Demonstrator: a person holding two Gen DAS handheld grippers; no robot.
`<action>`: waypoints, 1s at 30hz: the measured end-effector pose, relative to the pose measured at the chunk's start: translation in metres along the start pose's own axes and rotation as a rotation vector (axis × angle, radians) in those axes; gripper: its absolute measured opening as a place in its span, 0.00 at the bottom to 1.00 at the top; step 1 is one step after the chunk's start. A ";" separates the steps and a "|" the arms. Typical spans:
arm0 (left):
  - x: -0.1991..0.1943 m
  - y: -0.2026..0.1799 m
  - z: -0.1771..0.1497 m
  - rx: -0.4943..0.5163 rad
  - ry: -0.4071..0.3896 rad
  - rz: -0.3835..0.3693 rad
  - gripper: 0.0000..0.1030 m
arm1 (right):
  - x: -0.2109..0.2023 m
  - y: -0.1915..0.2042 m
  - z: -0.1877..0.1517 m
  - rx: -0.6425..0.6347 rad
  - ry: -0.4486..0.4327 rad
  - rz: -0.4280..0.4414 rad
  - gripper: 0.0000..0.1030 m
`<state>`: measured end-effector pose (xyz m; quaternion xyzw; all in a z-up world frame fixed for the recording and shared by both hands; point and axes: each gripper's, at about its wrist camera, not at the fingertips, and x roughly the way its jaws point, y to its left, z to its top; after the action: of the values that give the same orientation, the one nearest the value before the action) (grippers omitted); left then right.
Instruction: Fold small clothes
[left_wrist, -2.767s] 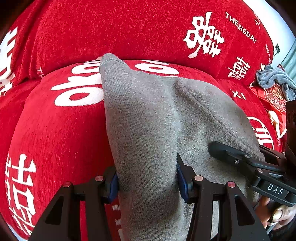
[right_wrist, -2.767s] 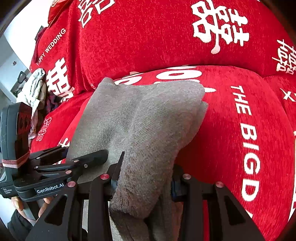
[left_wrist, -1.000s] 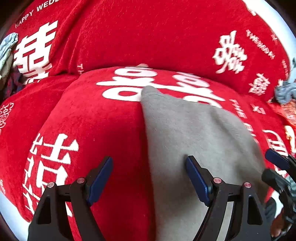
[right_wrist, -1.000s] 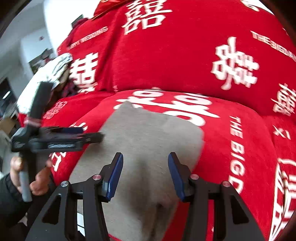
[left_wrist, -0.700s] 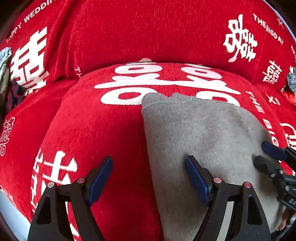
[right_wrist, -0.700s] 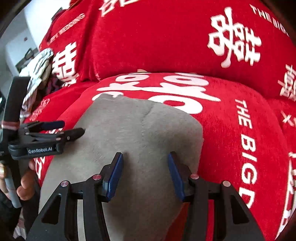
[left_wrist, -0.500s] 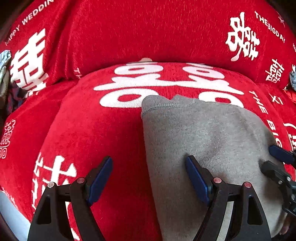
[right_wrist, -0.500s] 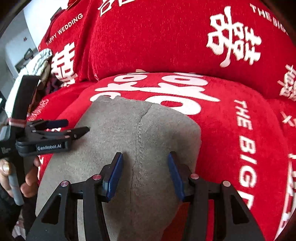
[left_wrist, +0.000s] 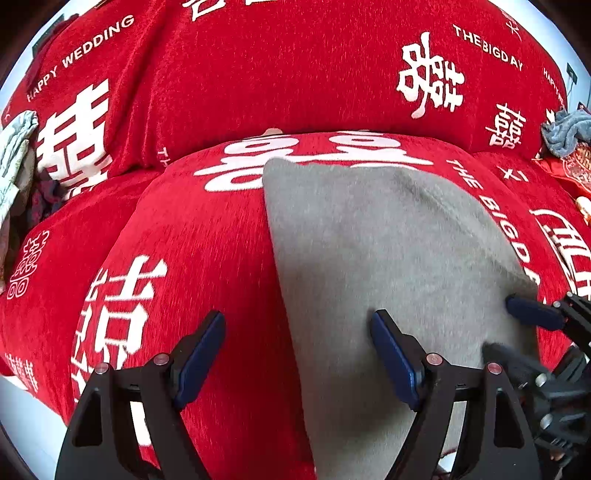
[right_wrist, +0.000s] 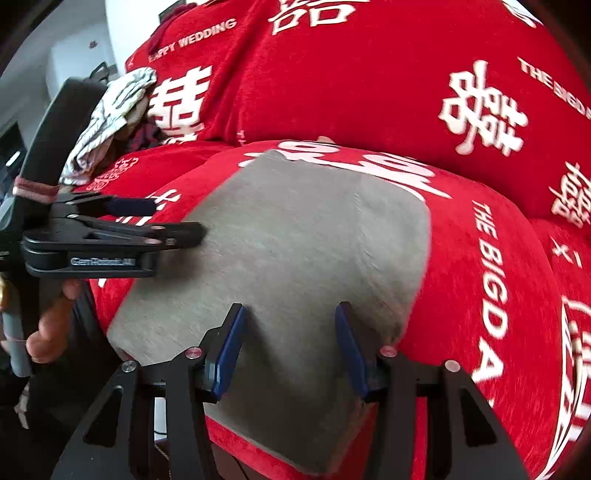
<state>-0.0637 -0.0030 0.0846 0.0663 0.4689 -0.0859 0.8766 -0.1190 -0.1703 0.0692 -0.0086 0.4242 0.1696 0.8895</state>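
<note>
A grey folded garment (left_wrist: 388, 258) lies flat on the red seat cushion (left_wrist: 192, 251), and the right wrist view shows it too (right_wrist: 314, 240). My left gripper (left_wrist: 297, 354) is open and hovers over the garment's left edge, one finger over the cushion and the other over the cloth. My right gripper (right_wrist: 290, 347) is open just above the garment's near part, with nothing pinched. Each gripper shows in the other's view: the right gripper (left_wrist: 506, 328) at the garment's right edge, the left gripper (right_wrist: 177, 218) at its left edge, held by a hand (right_wrist: 48, 325).
The sofa's red backrest (left_wrist: 295, 74) with white lettering rises behind the cushion. A heap of light clothes (right_wrist: 110, 110) lies at the left end of the sofa. A blue-grey cloth (left_wrist: 565, 129) sits at the right end. The cushion's front edge drops off below the garment.
Both grippers held folds of the grey garment earlier and have let go. It now lies flat and folded. In the last second both open grippers shifted a little over it.
</note>
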 end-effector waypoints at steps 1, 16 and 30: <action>-0.002 -0.001 -0.003 0.004 -0.003 0.007 0.79 | -0.004 -0.003 -0.004 0.017 -0.007 0.002 0.52; -0.020 -0.016 -0.052 0.026 -0.037 0.016 0.79 | -0.011 0.010 -0.045 0.091 0.044 -0.067 0.52; -0.045 -0.028 -0.057 0.051 -0.180 0.078 0.79 | -0.044 0.035 -0.037 0.025 -0.044 -0.206 0.69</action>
<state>-0.1405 -0.0154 0.0894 0.0987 0.3831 -0.0691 0.9158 -0.1831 -0.1566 0.0836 -0.0375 0.4035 0.0722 0.9113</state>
